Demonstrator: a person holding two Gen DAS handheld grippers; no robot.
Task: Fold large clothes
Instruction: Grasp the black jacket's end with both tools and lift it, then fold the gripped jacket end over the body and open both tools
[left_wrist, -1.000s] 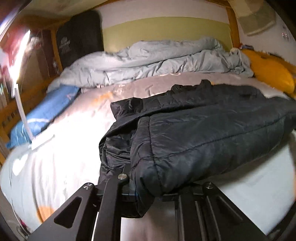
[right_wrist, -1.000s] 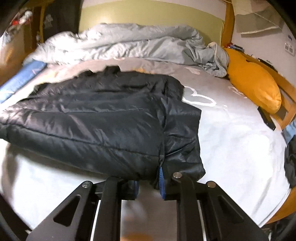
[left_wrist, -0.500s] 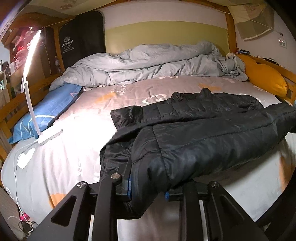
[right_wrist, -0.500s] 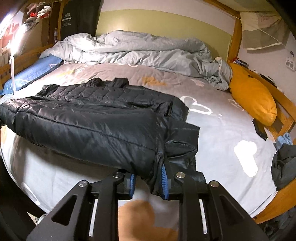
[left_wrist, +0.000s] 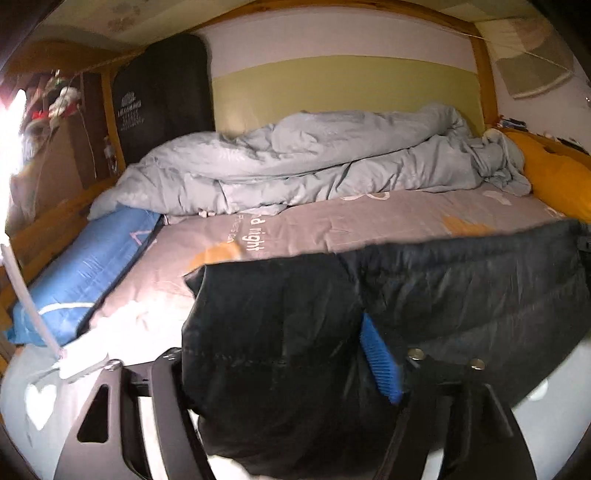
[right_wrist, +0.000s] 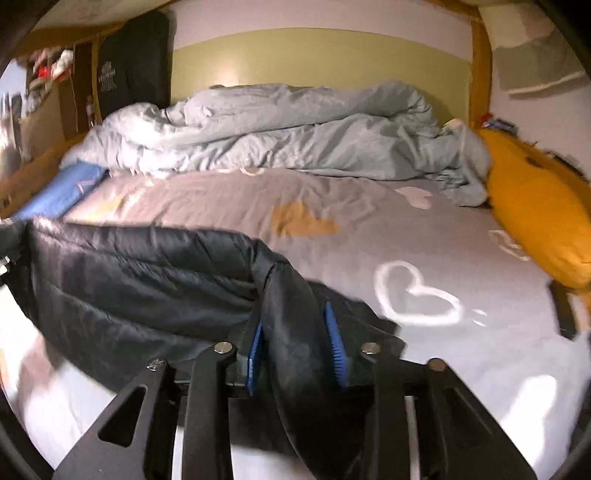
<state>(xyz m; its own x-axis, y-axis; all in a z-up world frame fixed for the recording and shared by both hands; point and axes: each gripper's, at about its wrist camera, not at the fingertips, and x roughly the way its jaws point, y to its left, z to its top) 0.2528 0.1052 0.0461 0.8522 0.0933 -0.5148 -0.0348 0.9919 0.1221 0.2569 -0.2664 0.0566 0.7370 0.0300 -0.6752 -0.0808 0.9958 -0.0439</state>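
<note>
Between the two grippers, one black quilted puffer jacket (left_wrist: 424, 295) stretches crosswise along the near edge of the grey bed (right_wrist: 369, 221), an end at each. The left gripper (left_wrist: 280, 354) has just been opening wide; the right gripper (right_wrist: 295, 343) likewise, partway. Fabric lies between both, seemingly unpinched, though blur obscures contact.

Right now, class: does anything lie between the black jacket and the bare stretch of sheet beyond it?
Nothing visible does. The black jacket hangs at the near edge, and the sheet beyond it lies bare up to the grey duvet. The orange pillow and blue pillow keep to the sides.
</note>
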